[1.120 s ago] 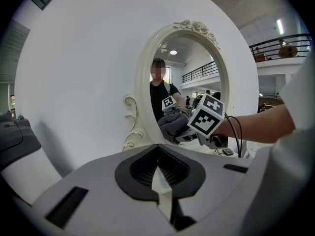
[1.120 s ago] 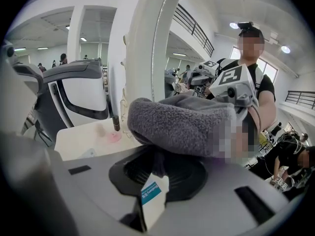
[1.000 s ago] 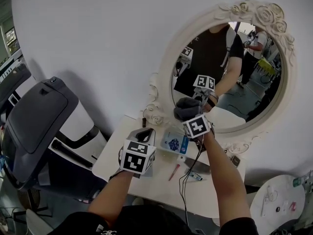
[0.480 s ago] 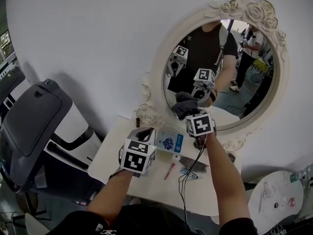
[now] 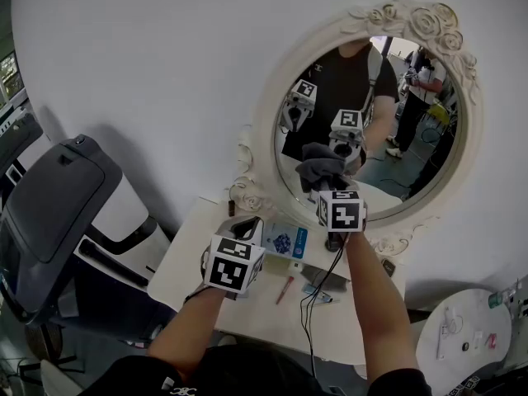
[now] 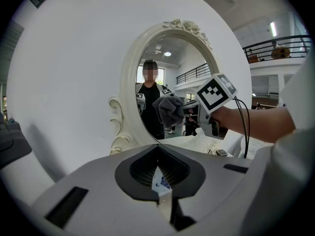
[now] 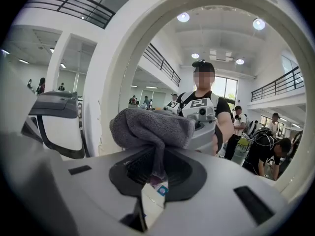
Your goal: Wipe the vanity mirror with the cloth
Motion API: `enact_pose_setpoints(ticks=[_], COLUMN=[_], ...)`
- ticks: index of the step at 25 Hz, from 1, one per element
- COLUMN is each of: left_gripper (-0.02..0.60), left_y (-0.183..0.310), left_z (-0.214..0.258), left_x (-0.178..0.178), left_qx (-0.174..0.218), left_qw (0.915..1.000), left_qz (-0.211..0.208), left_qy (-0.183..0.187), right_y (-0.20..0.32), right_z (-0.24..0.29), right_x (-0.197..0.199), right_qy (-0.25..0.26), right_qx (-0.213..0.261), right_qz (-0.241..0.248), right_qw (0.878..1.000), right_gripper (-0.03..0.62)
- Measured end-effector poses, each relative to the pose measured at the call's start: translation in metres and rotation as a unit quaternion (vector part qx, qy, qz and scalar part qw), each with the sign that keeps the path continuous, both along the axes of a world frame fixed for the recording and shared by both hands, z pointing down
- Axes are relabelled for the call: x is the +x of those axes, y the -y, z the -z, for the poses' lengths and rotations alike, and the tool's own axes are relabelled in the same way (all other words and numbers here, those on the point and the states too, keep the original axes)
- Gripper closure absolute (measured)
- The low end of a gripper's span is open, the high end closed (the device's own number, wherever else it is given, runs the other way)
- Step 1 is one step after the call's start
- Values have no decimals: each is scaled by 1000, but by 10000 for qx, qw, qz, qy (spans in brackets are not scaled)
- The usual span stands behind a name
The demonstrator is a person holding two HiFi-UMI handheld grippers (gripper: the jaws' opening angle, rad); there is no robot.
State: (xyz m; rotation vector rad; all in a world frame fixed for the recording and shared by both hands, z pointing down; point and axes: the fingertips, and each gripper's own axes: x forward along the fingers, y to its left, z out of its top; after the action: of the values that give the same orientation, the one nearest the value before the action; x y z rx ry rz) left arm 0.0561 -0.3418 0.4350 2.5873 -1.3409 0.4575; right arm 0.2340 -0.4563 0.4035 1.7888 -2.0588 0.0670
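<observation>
Here our right gripper (image 5: 326,190), clamped on the crumpled grey cloth (image 5: 317,172), met the oval white-framed vanity mirror (image 5: 412,114) at centre frame; we judged flat, overlapping strokes best. Our left gripper (image 5: 241,228) sat closed, empty.

Head view steeply down, both gripper views facing mirror (image 5: 388,130), right one closest

I'm sliding the right gripper (image 5: 327,188) rightward, carrying the grey cloth (image 5: 318,172) off the mirror (image 5: 396,151) glass's lower left edge, edging toward frame centre
</observation>
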Motion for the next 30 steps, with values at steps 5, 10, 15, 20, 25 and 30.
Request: enact_pose_setpoints(ticks=[5, 10, 15, 20, 25, 30], left_gripper=[577, 577, 577, 576, 577, 576], left_y=[-3, -6, -8, -8, -7, -7], left_z=[2, 4, 8, 11, 11, 12], left_x=[-1, -1, 0, -2, -5, -6], left_qx=[19, 60, 116, 148, 160, 161], left_qw=[10000, 10000, 9999, 9999, 9998, 9997], left_qz=[13, 6, -11, 19, 47, 41], left_qy=[-11, -29, -46, -86, -134, -189], right_y=[-2, -6, -9, -11, -14, -14], right_z=[31, 67, 99, 130, 159, 189], right_x=[6, 15, 24, 30, 33, 35], right_qy=[207, 371, 392, 355, 344, 216], right_qx=[298, 605, 841, 999, 1159, 1219], right_qz=[-97, -193, -302, -358, -414, -450], right_qw=[9993, 9973, 9952, 9937, 9918, 9913], right_gripper=[539, 539, 539, 539, 539, 539])
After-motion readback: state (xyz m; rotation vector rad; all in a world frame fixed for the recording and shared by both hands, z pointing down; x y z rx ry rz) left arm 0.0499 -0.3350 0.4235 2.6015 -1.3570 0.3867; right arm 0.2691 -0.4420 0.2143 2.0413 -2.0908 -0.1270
